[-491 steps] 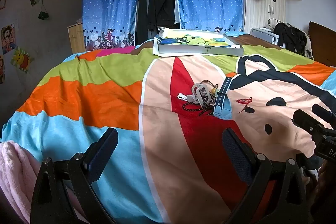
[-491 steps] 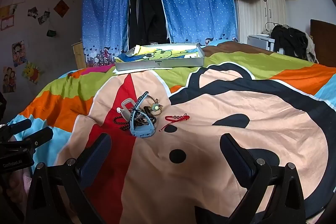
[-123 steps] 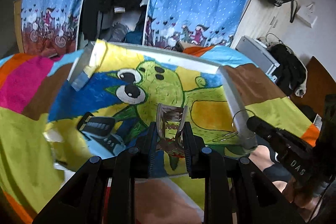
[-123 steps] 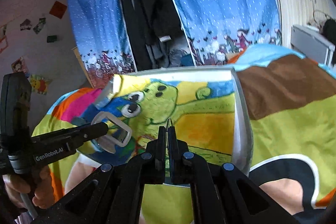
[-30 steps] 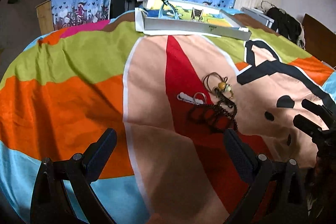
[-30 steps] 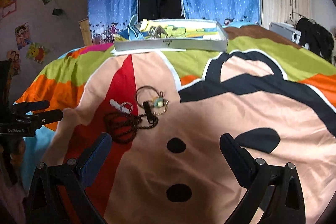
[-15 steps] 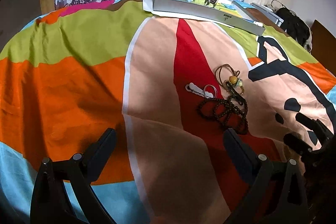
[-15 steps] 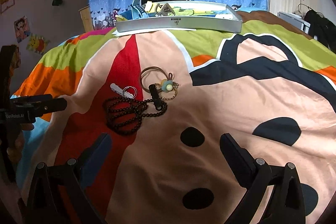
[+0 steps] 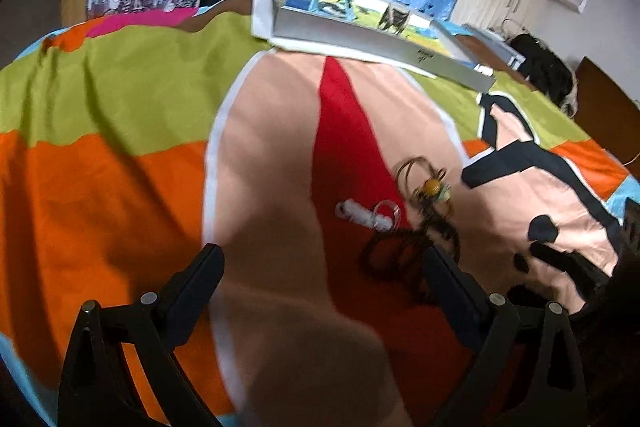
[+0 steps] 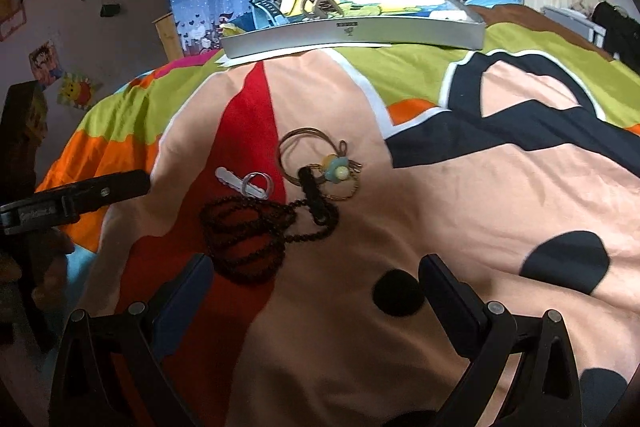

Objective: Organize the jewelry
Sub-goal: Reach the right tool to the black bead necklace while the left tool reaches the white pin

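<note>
Tangling worries us most: the black bead necklace [image 10: 248,233] lies looped on the bedspread [image 10: 460,227], touching the black clip [image 10: 314,199] and near the white hair clip [image 10: 244,183], so one grab may drag the neighbours. Our right gripper [image 10: 316,291] and left gripper [image 9: 324,279] both hover spread wide, empty. We judge the black clip's long axis runs toward the tray [image 10: 360,29], its far end touching the ring [image 10: 304,151].
</note>
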Motion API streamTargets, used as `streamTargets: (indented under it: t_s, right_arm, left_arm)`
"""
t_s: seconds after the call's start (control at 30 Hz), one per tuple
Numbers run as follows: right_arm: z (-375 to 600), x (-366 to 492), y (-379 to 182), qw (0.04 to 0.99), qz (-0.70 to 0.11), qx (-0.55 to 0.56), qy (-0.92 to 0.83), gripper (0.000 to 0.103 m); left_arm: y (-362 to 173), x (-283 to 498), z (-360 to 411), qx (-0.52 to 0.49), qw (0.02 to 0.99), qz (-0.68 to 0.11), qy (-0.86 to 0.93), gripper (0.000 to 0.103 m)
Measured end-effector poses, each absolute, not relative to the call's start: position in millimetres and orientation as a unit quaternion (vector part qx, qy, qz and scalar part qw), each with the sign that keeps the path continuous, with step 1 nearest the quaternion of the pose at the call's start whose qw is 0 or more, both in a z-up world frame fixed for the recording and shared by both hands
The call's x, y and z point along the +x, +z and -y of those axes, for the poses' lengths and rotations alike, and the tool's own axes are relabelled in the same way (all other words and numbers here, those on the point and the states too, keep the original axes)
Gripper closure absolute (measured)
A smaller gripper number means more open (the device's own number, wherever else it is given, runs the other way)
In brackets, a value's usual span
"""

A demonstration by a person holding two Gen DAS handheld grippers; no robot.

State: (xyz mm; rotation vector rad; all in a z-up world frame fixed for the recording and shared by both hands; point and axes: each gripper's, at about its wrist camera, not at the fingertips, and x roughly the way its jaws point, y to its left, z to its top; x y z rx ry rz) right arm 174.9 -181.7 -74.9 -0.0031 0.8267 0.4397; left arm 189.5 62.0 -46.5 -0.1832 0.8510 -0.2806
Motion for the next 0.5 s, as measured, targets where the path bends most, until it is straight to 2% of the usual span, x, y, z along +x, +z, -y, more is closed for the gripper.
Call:
streamTargets:
  t_s: [0.17, 0.33, 0.5]
  right_arm:
    - [171.0, 181.4, -75.2, 0.885, -0.402, -0.002, 0.234, 0.015]
    - [158.2, 189.1, -80.7, 0.875, -0.414, -0.012, 0.251, 0.031]
    - [150.7, 200.0, -93.4, 0.861, -0.440, -0.015, 0.255, 0.051]
  left_arm:
    - [-53.9, 202.0, -53.9, -0.090, 0.890, -0.417, -0.159, 0.028]
    - [-61.9, 214.5, -45.2, -0.090, 0.878, -0.429, -0.193, 0.054]
    - [-67.1, 230.8, -43.1, -0.093, 0.870, -0.435, -0.212, 0.068]
